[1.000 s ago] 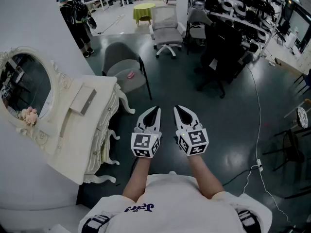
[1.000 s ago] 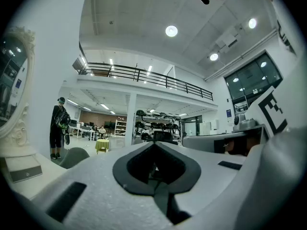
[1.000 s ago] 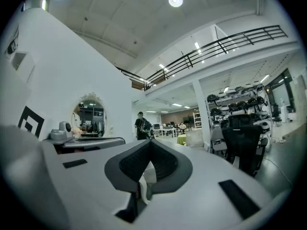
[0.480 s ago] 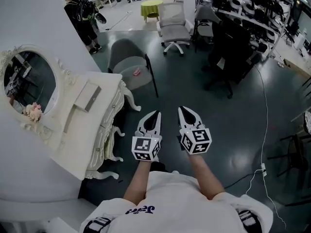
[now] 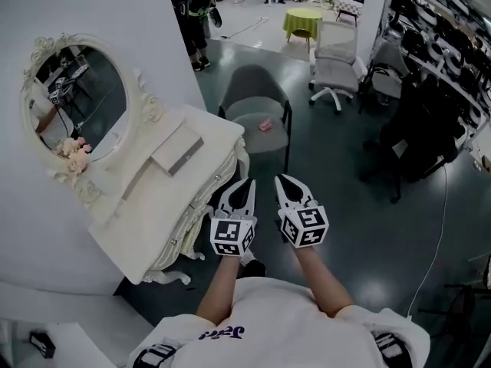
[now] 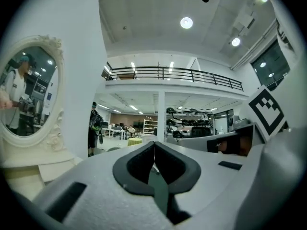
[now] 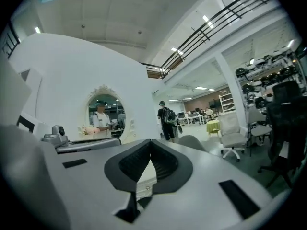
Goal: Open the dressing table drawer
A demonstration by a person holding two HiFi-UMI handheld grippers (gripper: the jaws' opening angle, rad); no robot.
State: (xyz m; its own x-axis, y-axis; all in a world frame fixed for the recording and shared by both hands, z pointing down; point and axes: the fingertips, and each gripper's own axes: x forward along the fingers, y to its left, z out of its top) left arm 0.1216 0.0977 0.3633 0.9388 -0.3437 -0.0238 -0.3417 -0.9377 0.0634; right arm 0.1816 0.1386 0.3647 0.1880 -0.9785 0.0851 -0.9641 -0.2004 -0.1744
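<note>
dressing table (image 5: 142,215): white, ornate, oval mirror (image 5: 77,98) | left claw (image 5: 246,182), right claw (image 5: 281,179): together, empty

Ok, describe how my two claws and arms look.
The left claw and right claw: pale grey pointed shells with black inner pads, each backed by a white cube bearing black square markers. No cables visible. Bare forearms; white short-sleeved T-shirt with dark print.

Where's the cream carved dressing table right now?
Head view, left side: the cream carved dressing table stands against the white wall, just left of the left gripper, grey chair beyond it.
</note>
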